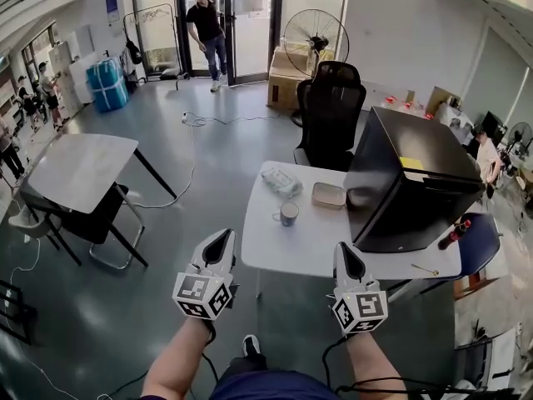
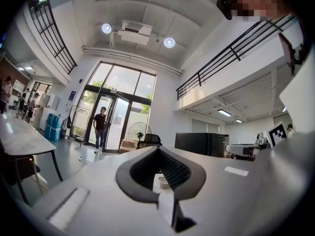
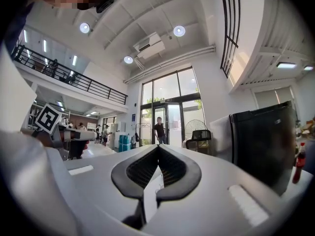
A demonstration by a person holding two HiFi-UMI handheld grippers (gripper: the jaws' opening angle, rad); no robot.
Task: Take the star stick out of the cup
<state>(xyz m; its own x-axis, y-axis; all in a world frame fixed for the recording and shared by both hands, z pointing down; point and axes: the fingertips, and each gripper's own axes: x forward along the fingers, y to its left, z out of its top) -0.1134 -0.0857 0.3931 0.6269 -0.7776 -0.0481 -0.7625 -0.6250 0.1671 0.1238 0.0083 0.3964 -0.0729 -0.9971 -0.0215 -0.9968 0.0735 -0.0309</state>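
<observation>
A white-rimmed dark cup (image 1: 288, 213) stands on the white table (image 1: 266, 252), near its middle. No star stick shows in the cup from the head view. My left gripper (image 1: 223, 236) hangs off the table's front left edge, shut and empty, a short way from the cup. My right gripper (image 1: 346, 248) hovers over the front edge to the cup's right, also shut and empty. In the left gripper view the jaws (image 2: 158, 149) meet at their tips, with the cup's rim (image 2: 157, 190) small behind them. The right gripper view shows jaws (image 3: 158, 147) closed on nothing.
A big black box (image 1: 412, 182) fills the table's right side. A shallow tray (image 1: 328, 194) and a clear bag (image 1: 281, 182) lie behind the cup. A thin yellow stick (image 1: 425, 268) lies at the front right. A black chair (image 1: 331, 111), a fan (image 1: 315, 36) and a grey table (image 1: 79, 169) stand around.
</observation>
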